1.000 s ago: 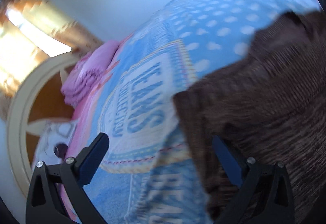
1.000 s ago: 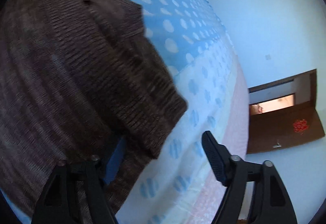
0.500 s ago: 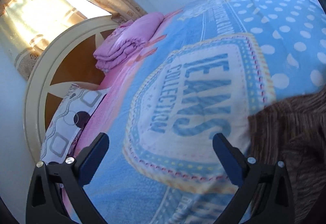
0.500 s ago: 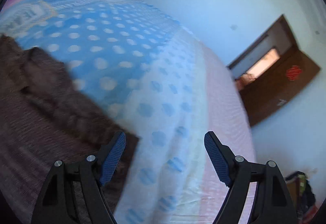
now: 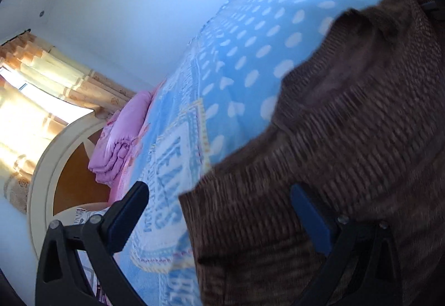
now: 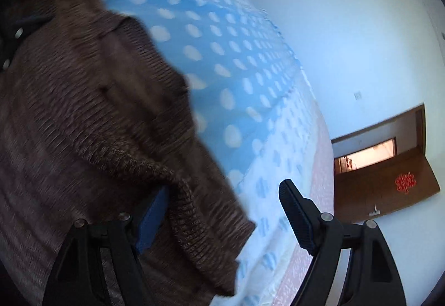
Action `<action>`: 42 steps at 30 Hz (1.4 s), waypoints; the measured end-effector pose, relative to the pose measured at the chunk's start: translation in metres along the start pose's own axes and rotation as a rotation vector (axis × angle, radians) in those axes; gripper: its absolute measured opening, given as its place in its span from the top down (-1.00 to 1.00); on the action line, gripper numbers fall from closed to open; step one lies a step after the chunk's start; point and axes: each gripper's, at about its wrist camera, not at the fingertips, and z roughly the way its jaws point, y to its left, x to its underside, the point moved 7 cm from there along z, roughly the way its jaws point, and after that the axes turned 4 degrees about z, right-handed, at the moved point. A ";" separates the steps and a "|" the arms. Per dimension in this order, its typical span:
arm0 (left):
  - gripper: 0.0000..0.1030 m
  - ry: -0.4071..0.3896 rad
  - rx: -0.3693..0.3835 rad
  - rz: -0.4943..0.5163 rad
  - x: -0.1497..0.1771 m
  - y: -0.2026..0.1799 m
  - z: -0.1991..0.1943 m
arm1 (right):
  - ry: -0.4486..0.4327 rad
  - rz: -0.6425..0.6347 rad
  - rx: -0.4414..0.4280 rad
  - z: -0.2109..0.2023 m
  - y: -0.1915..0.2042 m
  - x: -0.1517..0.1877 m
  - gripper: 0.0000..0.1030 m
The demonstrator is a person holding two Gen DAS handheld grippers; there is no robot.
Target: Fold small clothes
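A brown ribbed knit garment (image 5: 347,155) lies spread on the blue dotted bedspread (image 5: 250,36). My left gripper (image 5: 219,214) is open, its jaws wide apart around the garment's left edge; the right finger lies against the knit. In the right wrist view the garment (image 6: 83,116) fills the left half. My right gripper (image 6: 222,211) is open around the garment's right corner, where a rolled hem (image 6: 183,211) runs between the jaws. The left finger is partly hidden behind the fabric.
A folded pink blanket (image 5: 122,136) lies by the cream and wood headboard (image 5: 52,166), under a curtained window (image 5: 36,100). A patterned pillow sits below the headboard. A brown door (image 6: 386,172) stands beyond the bed's pink edge (image 6: 319,166).
Both grippers swung away from the garment half a second ago and are now back at its edges, much as one second ago. Both stay open.
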 end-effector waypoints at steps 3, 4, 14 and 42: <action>-1.00 0.015 -0.146 -0.028 -0.012 0.033 0.019 | 0.007 0.071 0.048 0.009 -0.026 -0.011 -0.56; -1.00 0.043 -0.166 -0.042 -0.013 0.043 0.028 | 0.008 0.092 0.060 0.012 -0.032 -0.013 -0.56; -1.00 0.120 -0.068 -0.160 0.020 0.072 0.038 | 0.011 0.002 -0.174 -0.021 0.000 0.035 -0.56; -1.00 0.168 -0.118 -0.242 0.088 0.108 0.039 | -0.044 0.151 -0.163 -0.023 -0.015 0.029 -0.77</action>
